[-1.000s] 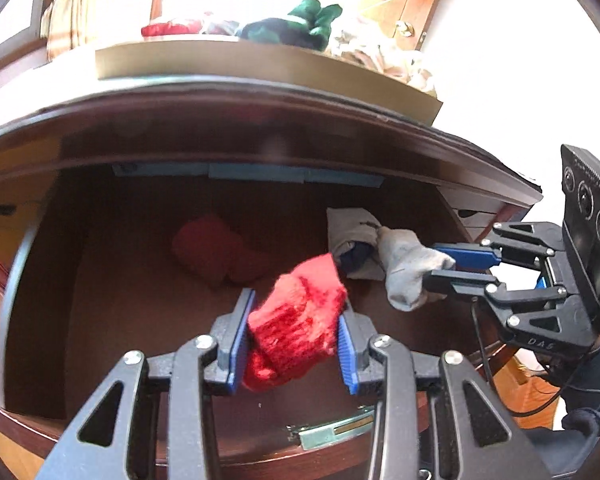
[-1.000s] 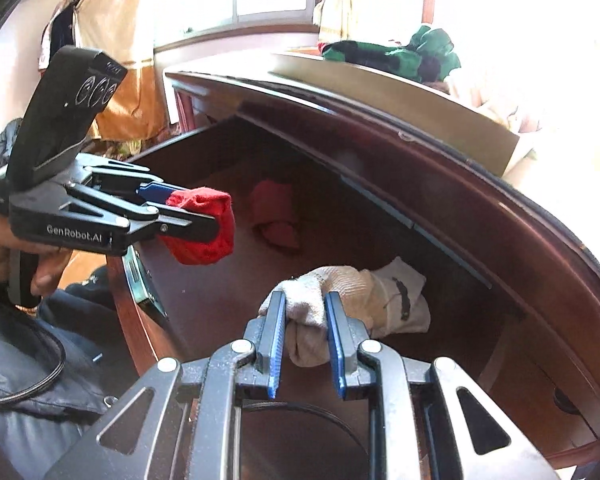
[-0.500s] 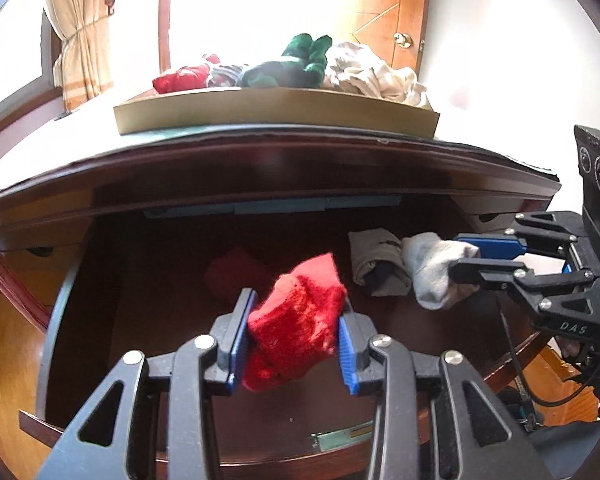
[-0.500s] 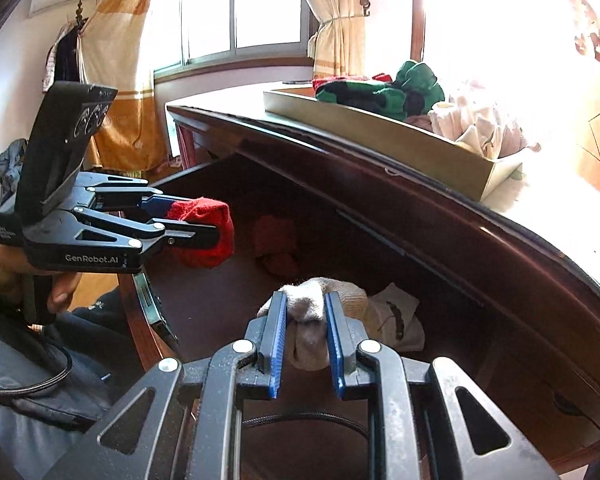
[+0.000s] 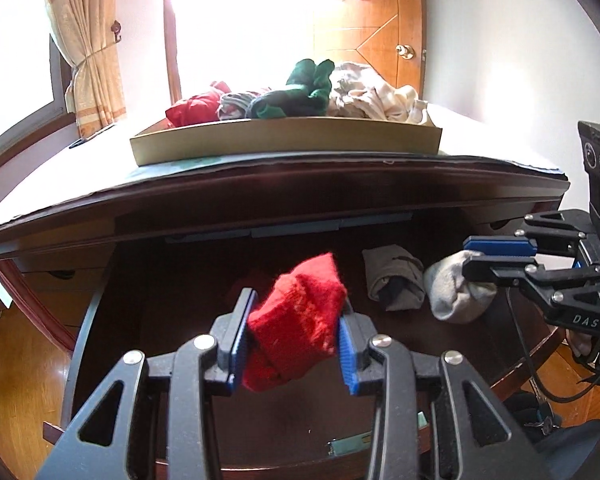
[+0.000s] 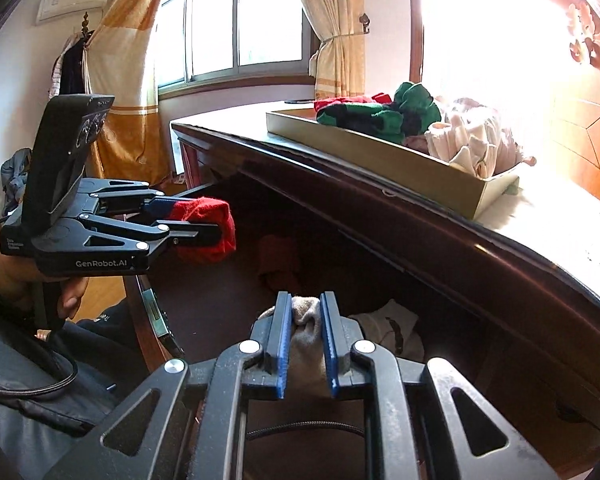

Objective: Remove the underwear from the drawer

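- The red knitted bundle [image 5: 296,316] is clamped between the blue pads of the left gripper [image 5: 294,344]; it hangs in the air above the open drawer [image 5: 100,320], not touching its floor.
- The pale grey bundle [image 6: 306,320] is pinched by the right gripper [image 6: 305,344]. Its jaws have just been closing tighter on the cloth, which bulges out in front of the pads. From the left wrist view this bundle is also lifted off the drawer floor.
- Both pieces look soft and rolled up: the red one is thick and fuzzy, the grey one is smoother and sags below the jaws.
- I judge that the step in hand is the lifting out: both pieces are gripped and raised, but they are not yet clear of the drawer.
- The next move probably calls for carrying them up past the desk edge [image 5: 300,184] to the flat cardboard tray [image 5: 284,140] on top, where other clothes already lie, while holding both grips firm.
- Inside the drawer a folded grey-and-dark piece [image 5: 394,278] and a dark red piece [image 6: 278,260] are left.
- A hand [image 6: 28,280] holds the left gripper's handle.
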